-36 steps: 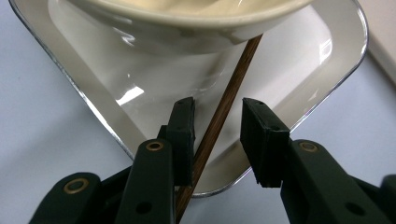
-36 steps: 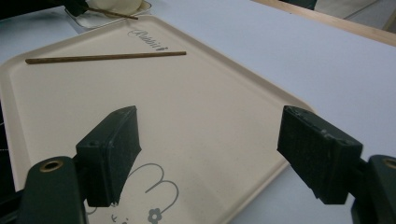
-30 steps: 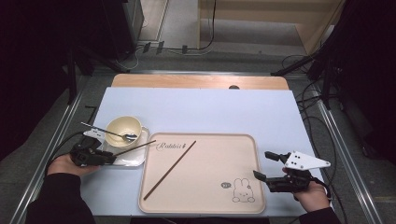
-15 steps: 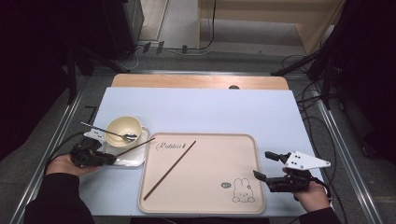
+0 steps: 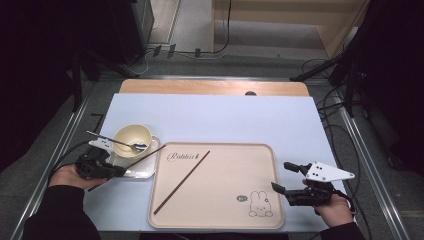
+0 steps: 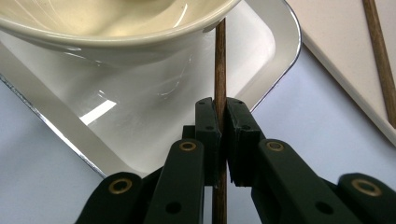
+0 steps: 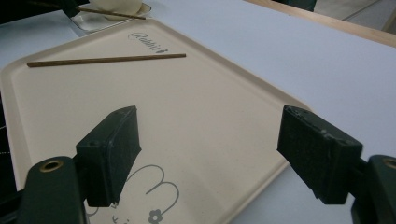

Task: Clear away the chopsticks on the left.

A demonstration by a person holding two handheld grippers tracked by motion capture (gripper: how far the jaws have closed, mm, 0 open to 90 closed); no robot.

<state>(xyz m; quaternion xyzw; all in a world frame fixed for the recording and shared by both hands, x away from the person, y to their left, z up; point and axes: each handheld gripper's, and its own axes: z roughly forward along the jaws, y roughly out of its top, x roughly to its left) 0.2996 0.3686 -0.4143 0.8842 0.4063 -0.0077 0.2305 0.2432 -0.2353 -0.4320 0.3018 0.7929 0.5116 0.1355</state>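
Note:
My left gripper (image 5: 114, 170) is shut on a thin brown chopstick (image 6: 220, 70); its jaws have just been closing, and the pads now pinch the stick. The held chopstick (image 5: 145, 156) slants across a small white tray (image 5: 142, 173) that carries a cream bowl (image 5: 132, 137) with a metal spoon (image 5: 117, 142) in it. A second chopstick (image 5: 182, 181) lies diagonally on the beige rabbit tray (image 5: 225, 165). My right gripper (image 5: 281, 176) stands open at that tray's right edge, nothing between its jaws. In the right gripper view the open gripper (image 7: 210, 149) hangs over the tray's corner (image 7: 187, 102).
The bowl's rim (image 6: 116, 28) sits close above the left gripper's pads. A pale blue mat (image 5: 225, 120) covers the table, with a wooden strip (image 5: 210, 87) along the far edge. Cables trail on the floor beyond.
The left gripper's jaws have drawn together on the chopstick beside the bowl. The right gripper and the chopstick on the beige tray have stayed put.

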